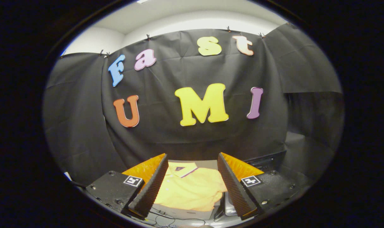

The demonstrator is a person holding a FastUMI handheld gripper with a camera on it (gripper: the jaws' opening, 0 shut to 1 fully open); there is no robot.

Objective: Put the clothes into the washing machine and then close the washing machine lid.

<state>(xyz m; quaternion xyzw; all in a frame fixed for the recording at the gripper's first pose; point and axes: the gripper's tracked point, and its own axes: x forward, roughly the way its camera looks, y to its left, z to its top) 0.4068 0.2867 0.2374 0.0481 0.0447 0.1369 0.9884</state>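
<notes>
The tool (192, 164) is seen from behind, with its two fingers spread wide apart and nothing gripped between them. On the left, one finger (149, 186) is angled inward toward its tip, and a small square marker (133, 180) is fixed to the dark housing at its base. Between the fingers, and lower than them, a yellow polo shirt (188, 190) is laid out, not touched by either finger. Its collar (181, 169) is turned toward the far side and is edged with a dark stripe, a small dark tag is visible inside the neck, and a short row of buttons runs down from it. The shirt is folded, with its right-hand part bunched into soft creases near the right finger. It rests on a pale flat surface (192, 213) whose near edge is seen just below the shirt's hem; whether this surface is the table or part of the washing machine cannot be told. Thin dark cables (166, 218) are strewn on the lighter surface in front of that edge. On the right, the other finger (233, 186) mirrors the first, with a second square marker (251, 180) on its housing. Beyond that finger, a dark box-like object (268, 161) stands against the black cloth wall (166, 133), too dim to be identified.
</notes>
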